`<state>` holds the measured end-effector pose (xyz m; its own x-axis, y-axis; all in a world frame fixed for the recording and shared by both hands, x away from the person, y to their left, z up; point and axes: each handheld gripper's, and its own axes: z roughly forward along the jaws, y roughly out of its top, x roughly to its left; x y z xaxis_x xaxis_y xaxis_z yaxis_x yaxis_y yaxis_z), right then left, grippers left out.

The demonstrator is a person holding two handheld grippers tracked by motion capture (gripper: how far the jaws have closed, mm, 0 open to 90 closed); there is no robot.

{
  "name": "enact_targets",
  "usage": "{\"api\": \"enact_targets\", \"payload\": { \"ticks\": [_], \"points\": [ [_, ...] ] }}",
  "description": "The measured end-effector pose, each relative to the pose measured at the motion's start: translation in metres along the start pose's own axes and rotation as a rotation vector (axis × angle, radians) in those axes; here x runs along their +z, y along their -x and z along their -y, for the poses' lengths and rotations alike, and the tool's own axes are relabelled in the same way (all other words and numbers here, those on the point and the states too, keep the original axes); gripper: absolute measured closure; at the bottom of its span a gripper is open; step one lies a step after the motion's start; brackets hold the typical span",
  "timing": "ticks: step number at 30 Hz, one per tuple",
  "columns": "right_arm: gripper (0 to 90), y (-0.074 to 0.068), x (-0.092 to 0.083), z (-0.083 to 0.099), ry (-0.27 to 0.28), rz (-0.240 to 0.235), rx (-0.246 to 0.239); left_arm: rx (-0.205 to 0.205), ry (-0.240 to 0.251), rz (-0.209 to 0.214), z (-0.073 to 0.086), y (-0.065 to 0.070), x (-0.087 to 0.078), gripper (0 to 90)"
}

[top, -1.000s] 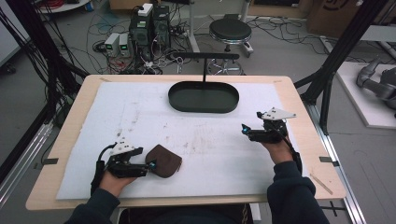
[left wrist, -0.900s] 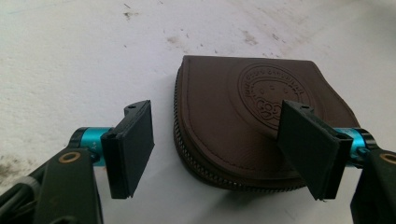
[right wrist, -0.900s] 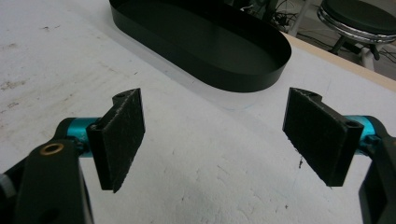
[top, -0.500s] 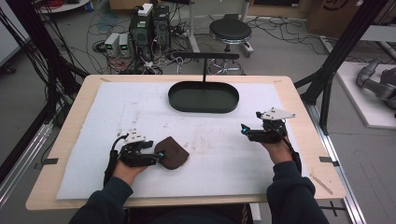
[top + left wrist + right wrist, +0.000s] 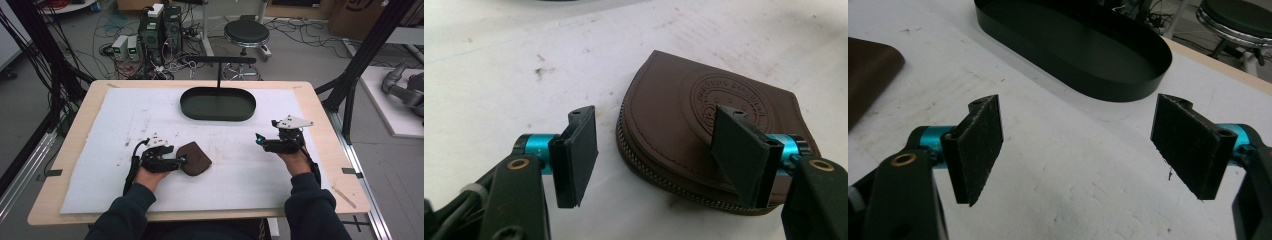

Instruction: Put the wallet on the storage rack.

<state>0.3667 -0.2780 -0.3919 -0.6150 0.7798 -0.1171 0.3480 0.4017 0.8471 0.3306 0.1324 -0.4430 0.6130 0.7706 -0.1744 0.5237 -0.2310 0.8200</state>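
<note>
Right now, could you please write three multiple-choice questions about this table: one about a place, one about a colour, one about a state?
1. The oval tray lies: A) at the far middle of the table B) at the near left corner C) on the floor.
2. The zip pouch is: A) red B) brown C) yellow.
3. The left claw is: A) shut empty B) gripping the tray C) open around the pouch's edge.

Key: 1 A, the high view shows it far and central. 2 B, brown leather. 3 C, its pads stand apart.

The left gripper points toward 3 o'clock, jaws parted, having just been closing. The right gripper points toward 9 o'clock, jaws wide apart.
</note>
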Motion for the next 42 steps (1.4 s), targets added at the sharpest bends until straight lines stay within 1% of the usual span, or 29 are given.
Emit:
{"api": "enact_targets", "payload": {
  "ticks": [1,2,3,5,7,8,10,11,12,13,14,16,18,19,21,24,25,26,30,33,34,35,36,37,39,42],
  "points": [
    [21.2,-0.002,0.001,-0.001,0.002,-0.007,0.000,0.001,0.011,0.010,-0.001,-0.001,-0.001,34.8],
    [21.2,-0.004,0.002,-0.001,0.002,-0.012,-0.002,-0.002,0.037,0.016,-0.003,-0.003,-0.004,34.8],
    [21.2,-0.007,0.004,-0.002,0.005,-0.019,-0.005,-0.003,0.064,0.010,-0.004,-0.006,-0.008,34.7],
    [21.2,-0.016,0.009,-0.005,0.017,-0.051,-0.002,0.007,0.104,0.001,-0.009,-0.015,-0.019,32.7],
    [21.2,-0.025,0.015,-0.009,0.023,-0.096,-0.006,0.024,0.136,-0.007,-0.012,-0.024,-0.031,29.1],
    [21.2,-0.031,0.017,-0.011,0.023,-0.119,0.001,0.035,0.154,-0.013,-0.013,-0.029,-0.038,27.5],
    [21.1,-0.041,0.024,-0.015,0.026,-0.158,-0.008,0.048,0.183,-0.029,-0.014,-0.039,-0.050,23.4],
    [21.2,-0.047,0.027,-0.016,0.023,-0.182,-0.002,0.053,0.196,-0.038,-0.013,-0.044,-0.056,21.8],
    [21.1,-0.052,0.030,-0.017,0.017,-0.202,0.001,0.062,0.209,-0.054,-0.012,-0.049,-0.062,20.6],
    [21.1,-0.056,0.033,-0.018,0.015,-0.220,0.002,0.068,0.220,-0.061,-0.010,-0.055,-0.068,20.4],
    [21.2,-0.060,0.036,-0.019,0.013,-0.233,0.003,0.062,0.233,-0.073,-0.009,-0.061,-0.074,20.4],
    [21.1,-0.069,0.042,-0.021,0.003,-0.254,-0.003,0.057,0.255,-0.117,-0.004,-0.072,-0.086,20.4],
    [21.1,-0.077,0.047,-0.023,-0.010,-0.271,-0.013,0.039,0.272,-0.154,0.000,-0.083,-0.096,20.4],
    [21.2,-0.081,0.050,-0.024,-0.013,-0.275,-0.021,0.032,0.278,-0.174,0.002,-0.088,-0.100,20.4],
    [21.1,-0.090,0.056,-0.026,-0.017,-0.309,-0.013,0.030,0.283,-0.202,0.005,-0.095,-0.105,20.4],
    [21.1,-0.103,0.066,-0.029,-0.022,-0.349,-0.001,0.028,0.276,-0.223,0.008,-0.100,-0.108,20.5],
    [21.2,-0.111,0.071,-0.029,-0.025,-0.374,0.005,0.022,0.277,-0.227,0.009,-0.101,-0.108,20.4],
    [21.2,-0.119,0.076,-0.029,-0.042,-0.397,0.008,0.018,0.278,-0.227,0.010,-0.102,-0.108,20.5],
    [21.2,-0.141,0.090,-0.028,-0.071,-0.426,0.000,0.013,0.273,-0.232,0.011,-0.102,-0.108,21.4],
    [19.9,-0.153,0.099,-0.028,-0.102,-0.433,0.000,0.013,0.271,-0.229,0.011,-0.102,-0.107,22.0],
    [18.7,-0.156,0.100,-0.027,-0.106,-0.416,-0.013,0.011,0.272,-0.231,0.011,-0.102,-0.107,22.0],
    [18.7,-0.159,0.102,-0.028,-0.115,-0.394,-0.039,0.011,0.271,-0.229,0.011,-0.102,-0.107,22.0],
    [17.3,-0.160,0.104,-0.028,-0.127,-0.383,-0.041,0.008,0.271,-0.229,0.011,-0.102,-0.107,22.1],
    [16.4,-0.159,0.106,-0.027,-0.135,-0.389,-0.018,0.005,0.271,-0.229,0.011,-0.102,-0.107,22.1],
    [15.7,-0.157,0.109,-0.025,-0.149,-0.402,0.002,0.004,0.272,-0.230,0.011,-0.103,-0.107,22.2],
    [15.0,-0.156,0.110,-0.025,-0.152,-0.409,0.016,0.005,0.276,-0.229,0.011,-0.102,-0.108,22.3]
  ]
}}
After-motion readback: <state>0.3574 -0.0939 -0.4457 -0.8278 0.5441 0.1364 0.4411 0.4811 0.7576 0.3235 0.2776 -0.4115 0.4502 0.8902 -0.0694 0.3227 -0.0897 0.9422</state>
